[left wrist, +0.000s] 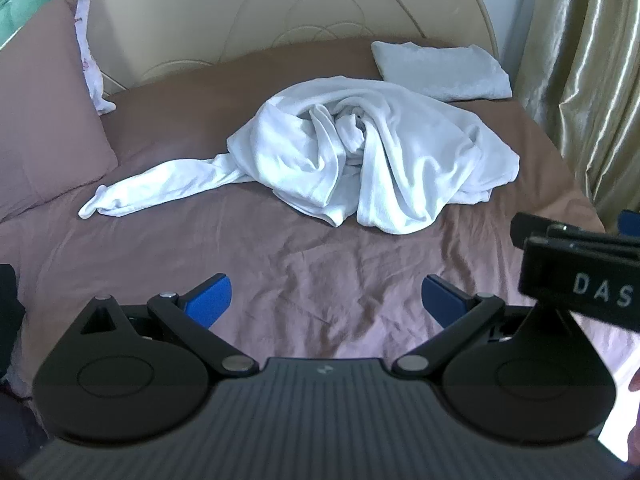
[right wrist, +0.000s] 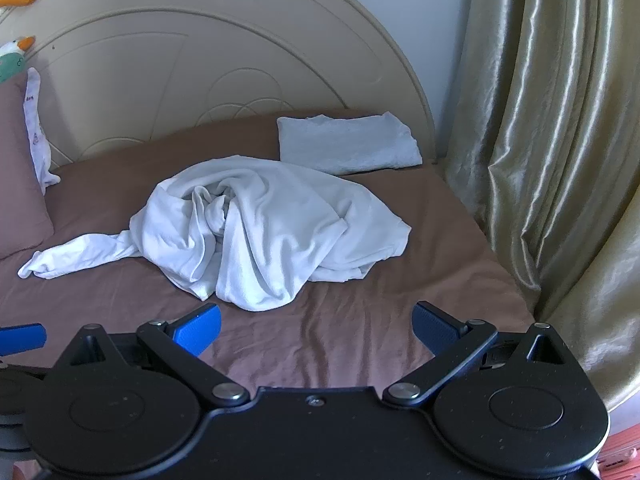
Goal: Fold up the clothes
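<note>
Left wrist view: my left gripper point(left wrist: 326, 302) hangs spread wide over the mauve bedsheet point(left wrist: 280, 272), holding nothing; the crumpled white garment point(left wrist: 360, 156) lies mid-bed ahead. My right gripper point(right wrist: 316, 330) is equally agape and empty.

Soft white cloth garment point(left wrist: 360, 152), glossy curtain point(right wrist: 540, 120)

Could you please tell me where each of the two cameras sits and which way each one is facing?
Left wrist: rides on the left gripper, open above the bed sheet, facing the headboard; the right gripper shows at its right edge.
Right wrist: rides on the right gripper, open, facing likewise, curtain at right.
Both show the crumpled white garment and folded cloth.
</note>
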Action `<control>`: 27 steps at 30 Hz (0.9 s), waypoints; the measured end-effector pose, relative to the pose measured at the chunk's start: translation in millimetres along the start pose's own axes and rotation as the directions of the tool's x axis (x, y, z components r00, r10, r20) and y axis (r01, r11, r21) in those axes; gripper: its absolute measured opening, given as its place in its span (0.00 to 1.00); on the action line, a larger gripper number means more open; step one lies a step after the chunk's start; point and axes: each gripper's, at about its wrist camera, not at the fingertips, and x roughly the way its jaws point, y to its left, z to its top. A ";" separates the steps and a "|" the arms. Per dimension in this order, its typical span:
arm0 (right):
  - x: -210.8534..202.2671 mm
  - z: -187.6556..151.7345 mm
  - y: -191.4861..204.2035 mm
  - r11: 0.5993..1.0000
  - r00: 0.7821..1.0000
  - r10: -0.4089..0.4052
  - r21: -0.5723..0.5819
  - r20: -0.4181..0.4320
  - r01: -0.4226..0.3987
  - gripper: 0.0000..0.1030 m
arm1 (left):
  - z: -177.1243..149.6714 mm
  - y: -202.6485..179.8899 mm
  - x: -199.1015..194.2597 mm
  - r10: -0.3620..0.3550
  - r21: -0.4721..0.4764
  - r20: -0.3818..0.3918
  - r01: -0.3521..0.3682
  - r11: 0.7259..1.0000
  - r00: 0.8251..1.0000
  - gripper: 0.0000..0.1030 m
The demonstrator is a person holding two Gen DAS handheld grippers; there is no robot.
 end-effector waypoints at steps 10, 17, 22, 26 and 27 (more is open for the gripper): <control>71.9 -21.1 -25.1 0.991 0.988 0.111 0.068 0.108 -0.119 1.00 | -12.8 43.7 63.0 0.072 -0.172 0.112 -0.052 0.984 0.991 1.00; 130.8 -5.0 -42.3 0.958 0.968 0.233 0.147 0.095 -0.245 0.77 | -3.9 86.7 95.8 0.129 -0.306 0.208 -0.061 0.950 0.970 0.98; 170.1 19.6 -46.4 0.966 0.976 0.214 0.140 0.042 -0.218 0.59 | 12.4 93.9 126.5 0.096 -0.232 0.173 -0.055 0.971 0.980 0.90; 191.6 32.2 -61.2 0.973 0.986 0.153 0.165 0.065 -0.162 0.91 | 22.9 89.9 148.1 0.057 -0.193 0.176 -0.023 0.981 0.983 0.90; 195.8 31.4 -69.1 0.969 0.987 0.140 0.195 0.075 -0.152 0.91 | 26.3 88.6 154.2 0.026 -0.195 0.176 0.009 0.981 0.984 0.90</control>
